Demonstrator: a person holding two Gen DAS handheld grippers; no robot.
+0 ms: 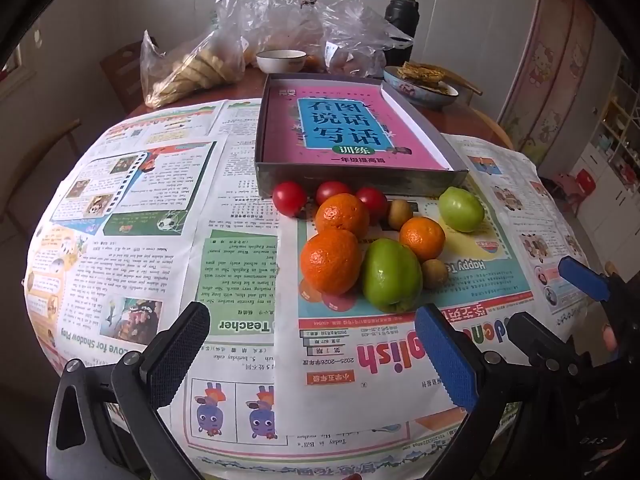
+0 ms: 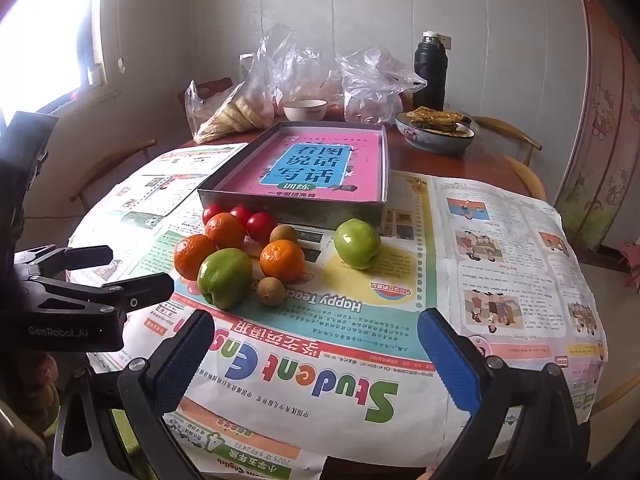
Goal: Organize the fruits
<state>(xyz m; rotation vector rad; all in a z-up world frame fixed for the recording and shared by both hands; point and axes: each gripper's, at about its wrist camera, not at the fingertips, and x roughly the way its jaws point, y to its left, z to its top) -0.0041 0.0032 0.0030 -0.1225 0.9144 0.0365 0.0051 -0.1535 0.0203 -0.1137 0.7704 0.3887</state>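
Observation:
A heap of fruit lies on newspaper in front of a shallow grey box [image 1: 360,182] [image 2: 292,212] whose floor is covered by a pink book. The heap has three red tomatoes [image 1: 289,198] [image 2: 261,227], three oranges [image 1: 331,261] [image 2: 282,261], two small kiwis [image 1: 435,273] [image 2: 271,291] and a green apple [image 1: 392,272] [image 2: 224,278]. A second green apple [image 1: 461,209] [image 2: 357,243] sits apart to the right. My left gripper [image 1: 316,356] [image 2: 120,272] hovers open short of the heap. My right gripper [image 2: 316,360] [image 1: 560,308] is open too, nearer the table's front edge, holding nothing.
Newspapers [image 1: 160,208] [image 2: 500,240] cover the round wooden table. Behind the box stand clear plastic bags [image 1: 224,52] [image 2: 256,96], a white bowl [image 1: 281,60] [image 2: 305,110], a black flask [image 1: 402,20] [image 2: 430,72] and a dish of flatbread [image 1: 420,88] [image 2: 436,132]. Wooden chairs ring the table.

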